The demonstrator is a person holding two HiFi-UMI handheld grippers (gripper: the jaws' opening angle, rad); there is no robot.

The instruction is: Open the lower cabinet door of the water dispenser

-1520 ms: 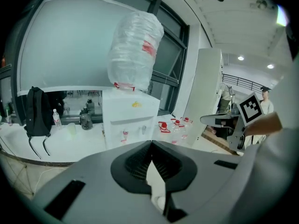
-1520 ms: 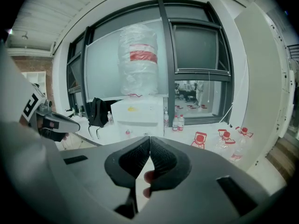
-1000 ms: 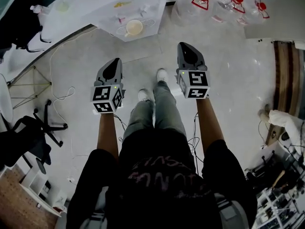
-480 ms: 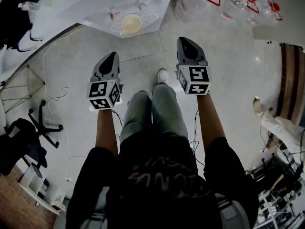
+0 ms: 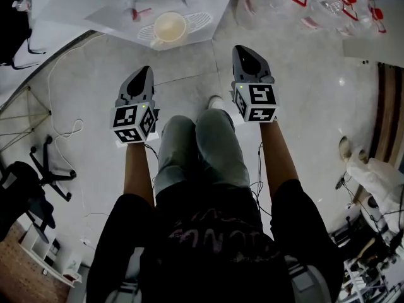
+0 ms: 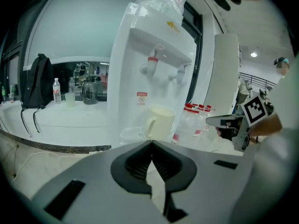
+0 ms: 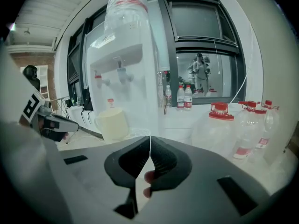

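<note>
**Item: approach to the water dispenser, cabinet door not yet reached**

- Left gripper – jaws pressed together, nothing between them.
- Right gripper – jaws likewise clenched and empty. A fingertip shows through the gap behind them.
- Water dispenser – directly ahead of both grippers and apart from them. It is a tall white body of smooth glossy plastic with an inverted clear bottle on top. Its 2 taps sit under a recessed ledge.
- Cup – cream, cylindrical, with a handle. It stands on the ribbed white drip tray.
- Lower cabinet door – judged to sit below the drip tray. No view shows it, as the gripper bodies cover that part.
- Jugs – clear plastic with red caps, grouped on the floor beside the dispenser.
- Floor – pale, polished, faintly reflective.

**Handling note:** bring 1 gripper low enough to see the door's edge or handle before committing, and part its jaws first. A glossy panel likely gives little purchase – hook the edge rather than pinch the flat. Keep clear of the cup.
</note>
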